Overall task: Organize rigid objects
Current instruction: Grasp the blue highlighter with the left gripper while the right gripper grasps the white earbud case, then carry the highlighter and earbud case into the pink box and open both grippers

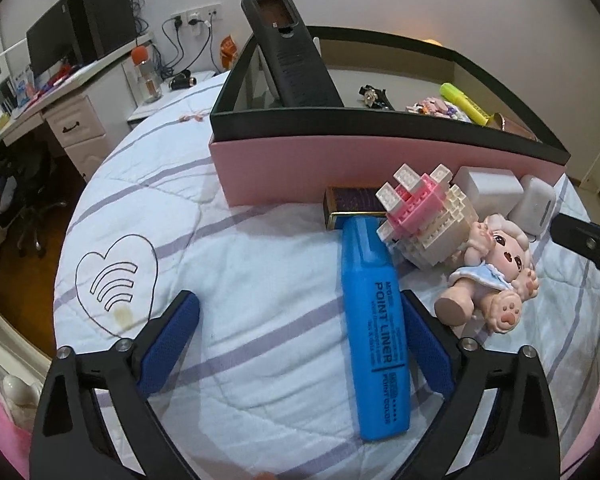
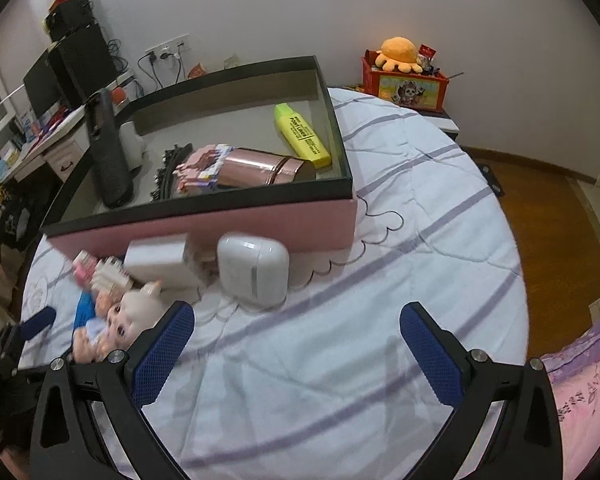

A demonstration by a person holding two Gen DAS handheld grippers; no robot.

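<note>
Our left gripper (image 1: 300, 336) spreads its jaws wide around the blue marker (image 1: 374, 328), which lies on the bed before the box (image 1: 380, 168). Closing off-centre, we risk pivoting it into the bricks (image 1: 428, 220). Our right gripper (image 2: 296, 344) hangs released, empty.

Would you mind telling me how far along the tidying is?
Done: yellow highlighter, copper tube and remote lie in the box. In hand: nothing; left tool open around the blue highlighter. Left: doll, bricks, white case.
</note>
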